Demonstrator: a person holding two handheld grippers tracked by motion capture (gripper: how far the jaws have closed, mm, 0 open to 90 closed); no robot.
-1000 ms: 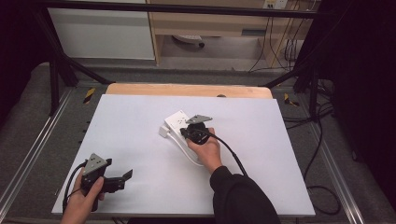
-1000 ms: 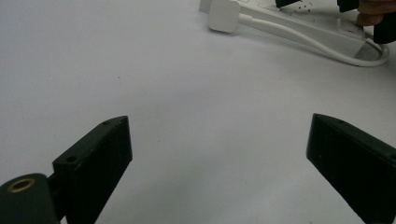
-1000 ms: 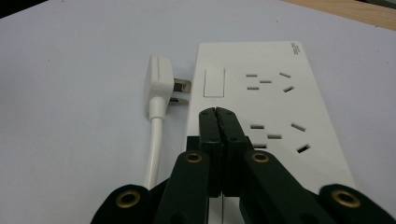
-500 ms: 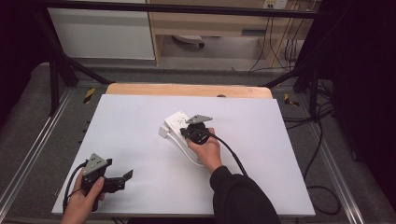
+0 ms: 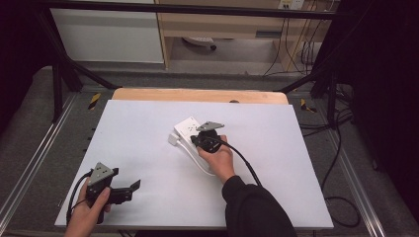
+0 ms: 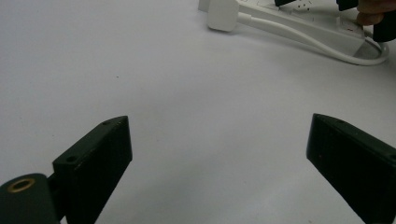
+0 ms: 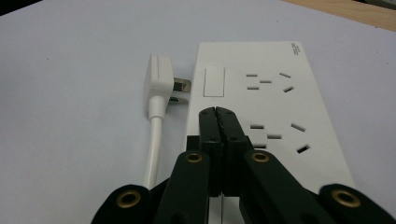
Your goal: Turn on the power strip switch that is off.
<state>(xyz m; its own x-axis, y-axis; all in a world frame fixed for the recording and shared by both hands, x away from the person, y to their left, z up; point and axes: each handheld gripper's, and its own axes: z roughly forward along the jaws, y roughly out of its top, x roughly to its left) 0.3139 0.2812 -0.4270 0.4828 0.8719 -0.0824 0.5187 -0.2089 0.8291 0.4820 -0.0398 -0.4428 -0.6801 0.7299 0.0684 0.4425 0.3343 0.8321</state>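
Note:
A white power strip (image 7: 275, 107) lies on the white table sheet, also seen in the high view as the power strip (image 5: 185, 128). Its rocker switch (image 7: 215, 81) sits near the far end. My right gripper (image 7: 217, 114) is shut, its joined tips resting on the strip just short of the switch; nothing is held between them. The strip's own white plug (image 7: 159, 84) lies beside it with bare prongs, its cord (image 7: 152, 154) running back. My left gripper (image 5: 129, 190) rests near the table's front left corner, jaws wide open over bare sheet (image 6: 205, 121).
The white sheet (image 5: 296, 163) covers a wooden table whose bare edge (image 5: 197, 95) shows at the back. Black frame bars and cables stand around the table. The cord loops (image 5: 197, 163) under the right hand.

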